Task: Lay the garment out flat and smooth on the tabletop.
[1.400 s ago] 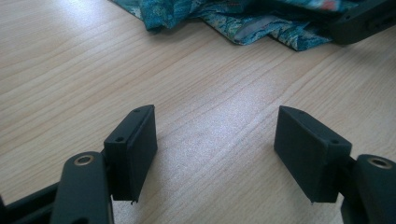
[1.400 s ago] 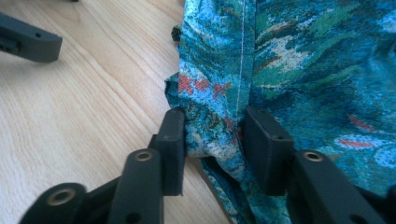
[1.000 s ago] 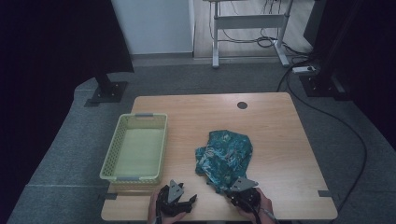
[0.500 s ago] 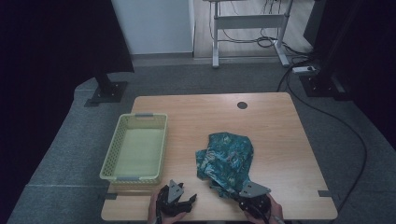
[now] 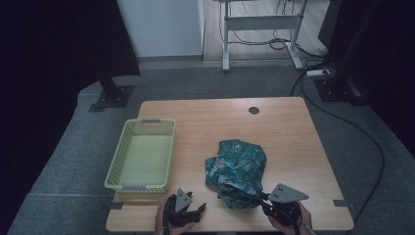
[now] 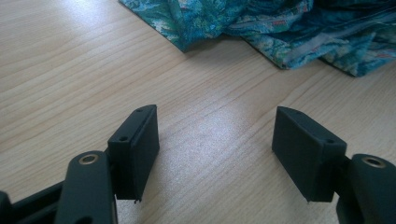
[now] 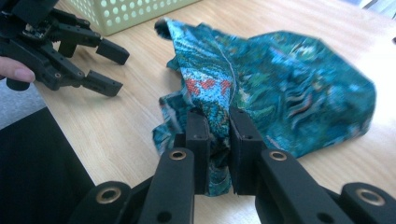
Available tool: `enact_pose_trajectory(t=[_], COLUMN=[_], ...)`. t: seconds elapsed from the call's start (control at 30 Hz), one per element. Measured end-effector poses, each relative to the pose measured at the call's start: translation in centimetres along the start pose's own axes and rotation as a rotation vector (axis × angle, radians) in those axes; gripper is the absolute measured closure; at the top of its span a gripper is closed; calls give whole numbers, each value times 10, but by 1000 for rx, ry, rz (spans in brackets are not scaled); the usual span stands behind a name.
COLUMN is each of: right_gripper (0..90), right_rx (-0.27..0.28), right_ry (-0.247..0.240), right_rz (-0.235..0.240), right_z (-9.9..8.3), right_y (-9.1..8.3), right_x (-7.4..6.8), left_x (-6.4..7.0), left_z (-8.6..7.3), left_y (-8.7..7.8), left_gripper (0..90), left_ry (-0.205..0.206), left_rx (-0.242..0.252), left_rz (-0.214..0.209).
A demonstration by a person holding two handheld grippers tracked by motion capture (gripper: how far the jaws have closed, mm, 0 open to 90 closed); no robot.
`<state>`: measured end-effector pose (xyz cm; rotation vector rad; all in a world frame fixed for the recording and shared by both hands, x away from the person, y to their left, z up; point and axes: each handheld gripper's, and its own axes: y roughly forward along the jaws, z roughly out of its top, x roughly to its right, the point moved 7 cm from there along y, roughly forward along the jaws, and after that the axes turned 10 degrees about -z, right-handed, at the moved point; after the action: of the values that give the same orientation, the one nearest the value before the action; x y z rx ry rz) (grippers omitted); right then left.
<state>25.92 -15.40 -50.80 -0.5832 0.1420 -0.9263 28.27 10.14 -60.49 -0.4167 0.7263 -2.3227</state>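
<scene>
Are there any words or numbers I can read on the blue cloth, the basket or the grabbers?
No readable text: none.
The teal patterned cloth carries only leafy swirls and red blotches, no letters.
The yellow-green basket has plain holed walls with no label.
The right gripper, shut on a fold of the cloth, and the open left gripper are plain black, with no markings.

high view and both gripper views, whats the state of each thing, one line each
cloth: crumpled in a heap on the table, near edge pinched by the right gripper
basket: upright, nothing in it, apart from the cloth
right gripper: jaws shut on a fold of the cloth
left gripper: jaws wide apart, holding nothing, just above bare wood short of the cloth
table: bare wood apart from the basket and cloth
</scene>
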Motion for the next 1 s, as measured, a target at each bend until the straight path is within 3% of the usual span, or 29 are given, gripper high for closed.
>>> enact_pose_trajectory(t=[0.27,0.63,1.0], right_gripper=[797,797,797], right_rx=[27,23,30], right_ry=[-2,-4,4], right_rz=[-15,-12,-17], right_z=[8,4,3], right_y=[-9,-5,-7], right_x=[4,2,4], left_x=[0,2,11], left_z=[1,5,20], left_y=[1,4,7], left_gripper=[326,346,375], left_ry=[2,-5,27], left_rx=[-1,-21,-8], left_rz=[4,-27,-62])
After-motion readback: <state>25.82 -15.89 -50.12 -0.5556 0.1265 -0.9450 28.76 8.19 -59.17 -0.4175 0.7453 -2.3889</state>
